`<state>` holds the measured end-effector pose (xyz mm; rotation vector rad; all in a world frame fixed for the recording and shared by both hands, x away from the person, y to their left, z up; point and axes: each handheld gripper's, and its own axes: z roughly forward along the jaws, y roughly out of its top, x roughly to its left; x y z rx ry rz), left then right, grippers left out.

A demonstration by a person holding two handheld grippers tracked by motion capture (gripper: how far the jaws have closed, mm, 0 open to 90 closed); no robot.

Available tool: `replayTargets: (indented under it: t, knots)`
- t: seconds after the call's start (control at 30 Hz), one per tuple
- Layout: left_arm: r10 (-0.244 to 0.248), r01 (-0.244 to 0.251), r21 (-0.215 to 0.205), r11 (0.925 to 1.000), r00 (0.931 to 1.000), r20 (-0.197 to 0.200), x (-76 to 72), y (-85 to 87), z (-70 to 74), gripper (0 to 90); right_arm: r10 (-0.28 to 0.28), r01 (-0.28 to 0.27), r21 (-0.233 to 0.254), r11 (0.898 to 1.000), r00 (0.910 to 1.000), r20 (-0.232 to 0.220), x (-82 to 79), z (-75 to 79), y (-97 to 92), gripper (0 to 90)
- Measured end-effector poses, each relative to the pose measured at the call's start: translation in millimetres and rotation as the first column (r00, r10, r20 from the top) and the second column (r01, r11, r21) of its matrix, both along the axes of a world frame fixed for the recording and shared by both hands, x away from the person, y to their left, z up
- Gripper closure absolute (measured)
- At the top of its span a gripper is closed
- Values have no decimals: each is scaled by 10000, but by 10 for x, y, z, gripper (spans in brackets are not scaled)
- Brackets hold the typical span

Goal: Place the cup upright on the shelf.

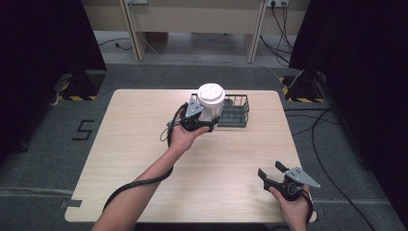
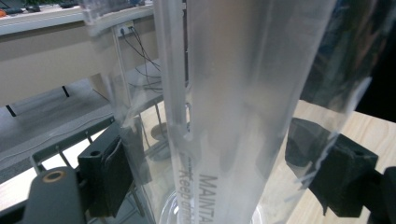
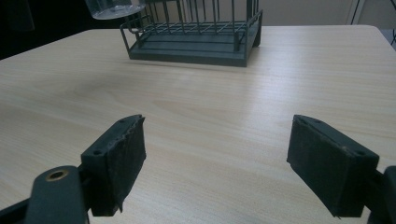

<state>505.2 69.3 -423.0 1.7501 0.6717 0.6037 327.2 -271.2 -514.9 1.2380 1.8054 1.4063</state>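
Left gripper [image 1: 204, 126] is clamped on a clear plastic jar [image 1: 210, 107] with a white lid [image 1: 211, 93]. In the high view, this gripper holds the jar upright above the far middle of the table [image 1: 134, 159], just beside the left end of a dark wire rack [image 1: 234, 111]. The person's left hand [image 1: 185, 137] supports the gripper from below, and its cable trails back along the forearm. In the left gripper view, the 2 black pads press against opposite sides of the transparent jar wall [image 2: 243, 93]; printed text beginning "MAINTA" runs down the wall near the bottom of the view. The rack's wire frame shows through and beside the plastic.

Right gripper [image 1: 270, 174] sits near the table's front right corner, held by the person's right hand [image 1: 294, 204]. Its jaws stand wide apart with nothing between them. In the right gripper view, the 2 pads [image 3: 123, 158] frame bare wood-grain table surface [image 3: 210, 130], and the rack [image 3: 196, 35] stands at the far side. The jar's clear base [image 3: 114, 8] hangs above the table at the rack's left end; whether it touches the rack cannot be told from these views. The 2 grippers are well apart.
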Motion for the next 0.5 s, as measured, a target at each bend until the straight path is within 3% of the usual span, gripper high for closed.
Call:
replayTargets:
  t: [0.5]
  knots:
    - [-7,8,-89,10000,9999,142,167,-142,144,181,20,-20,56,10000,10000,19,1,-2,-4,198]
